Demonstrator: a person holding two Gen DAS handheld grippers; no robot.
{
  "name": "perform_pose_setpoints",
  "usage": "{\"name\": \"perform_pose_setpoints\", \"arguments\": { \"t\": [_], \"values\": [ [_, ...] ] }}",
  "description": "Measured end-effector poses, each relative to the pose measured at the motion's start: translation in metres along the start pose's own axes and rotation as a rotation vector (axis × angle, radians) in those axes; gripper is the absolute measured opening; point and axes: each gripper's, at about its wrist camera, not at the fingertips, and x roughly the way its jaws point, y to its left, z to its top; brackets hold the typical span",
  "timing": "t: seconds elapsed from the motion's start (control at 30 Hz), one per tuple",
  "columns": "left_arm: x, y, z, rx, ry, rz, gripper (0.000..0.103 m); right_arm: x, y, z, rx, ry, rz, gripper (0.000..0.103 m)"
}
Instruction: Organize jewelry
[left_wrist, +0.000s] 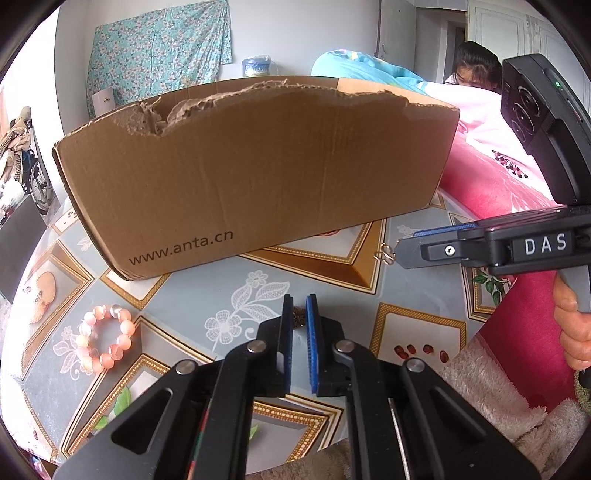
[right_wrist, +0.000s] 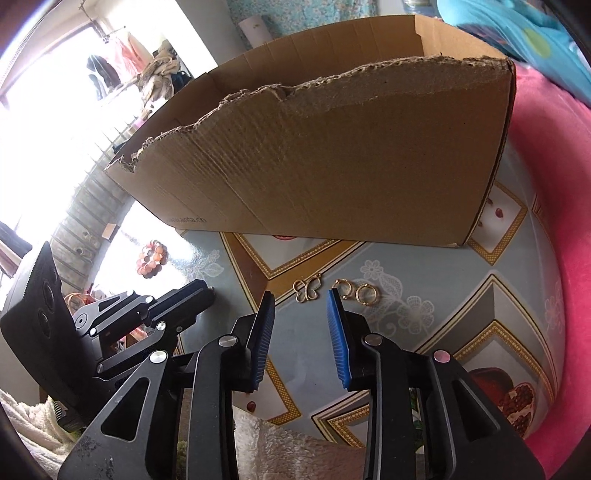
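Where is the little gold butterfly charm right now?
The butterfly charm lies on the table just ahead of the right gripper, left of two gold rings, before the cardboard box.

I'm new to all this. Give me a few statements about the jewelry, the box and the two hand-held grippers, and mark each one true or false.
1. The cardboard box has a torn top edge. True.
2. The pink bead bracelet lies inside the box. False: it lies on the table, outside the box.
3. The right hand-held gripper is open, holding nothing. True.
4. The gold butterfly piece and two gold hoops lie on the table ahead of the right hand-held gripper. True.
5. The left hand-held gripper is spread wide. False: only a narrow gap shows between its fingers, with something small and dark in it.
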Motion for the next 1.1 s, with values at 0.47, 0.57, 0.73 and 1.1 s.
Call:
{"name": "perform_pose_setpoints", "arguments": {
  "t": [0.47,0.57,0.73,1.1],
  "values": [
    [0.0,-0.001,0.001,-0.001,0.0,-0.002,0.007,0.015,0.013,-0.001,-0.034,0.01,-0.039,0.029],
    [0.0,-0.001,0.001,-0.002,0.0,-0.002,0.007,0.018,0.018,-0.001,-0.046,0.009,-0.035,0.03],
    [0.0,-0.001,0.001,-0.002,-0.001,-0.002,0.007,0.024,0.027,0.001,-0.06,0.009,-0.019,0.03],
    [0.001,0.0,0.001,-0.003,-0.001,-0.003,0.007,0.026,0.037,0.001,-0.083,-0.002,-0.046,0.03]
  ]
}}
